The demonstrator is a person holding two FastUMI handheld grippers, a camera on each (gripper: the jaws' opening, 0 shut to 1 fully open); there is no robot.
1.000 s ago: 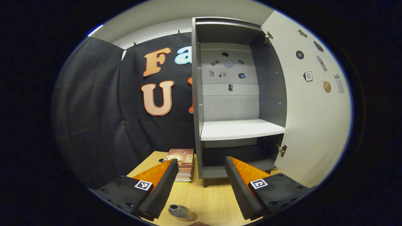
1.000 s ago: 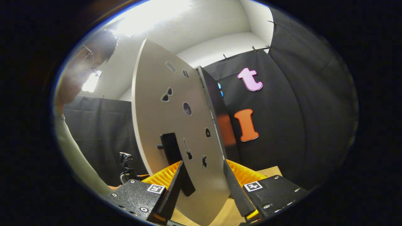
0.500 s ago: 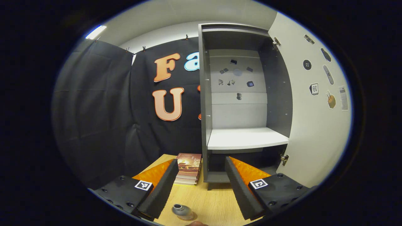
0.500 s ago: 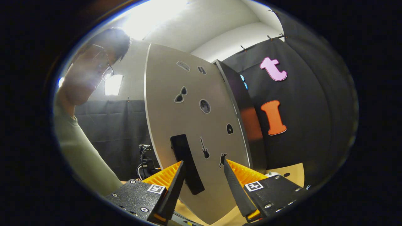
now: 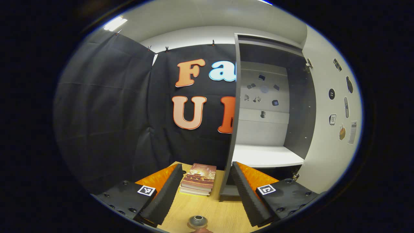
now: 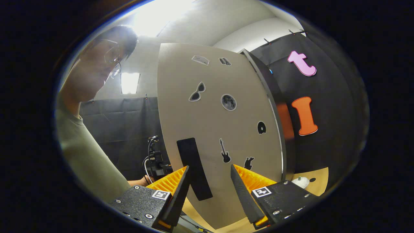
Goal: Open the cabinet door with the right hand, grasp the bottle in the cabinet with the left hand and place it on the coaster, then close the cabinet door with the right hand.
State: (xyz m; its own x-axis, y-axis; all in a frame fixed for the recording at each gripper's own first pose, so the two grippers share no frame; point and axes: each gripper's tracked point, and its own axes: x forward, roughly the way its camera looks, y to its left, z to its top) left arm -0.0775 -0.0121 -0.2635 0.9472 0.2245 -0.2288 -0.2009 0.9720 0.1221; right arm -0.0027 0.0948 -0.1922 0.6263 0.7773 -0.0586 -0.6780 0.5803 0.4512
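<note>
I am in a booth with black cloth walls and a wooden table (image 5: 207,210) low in the picture.

In the left gripper view, the cabinet (image 5: 258,106) stands on the right side, and its inside looks bare. Its white shelf (image 5: 265,155) has nothing on it. The bottle (image 5: 198,222) is out of the cabinet now. It stands on the table at the very bottom middle of the picture, and I see it from the top. I think a bit of the coaster peeks out under it, but the edge of the picture cuts it off, so I cannot be sure. A stack of books (image 5: 199,179) lies just above it. My left claw (image 5: 204,187) is wide and holds nothing.

In the right gripper view, the cabinet door (image 6: 220,129) fills the middle. It stands partly open. Its dark handle (image 6: 194,168) is at the lower middle, just beside my left finger. My right claw (image 6: 207,189) is wide too, and I cannot tell if it touches the door. A person in a green sleeve (image 6: 87,155) is on the left side.

So the door got opened and the bottle got moved. I think only the last job is left: swing the door shut.
</note>
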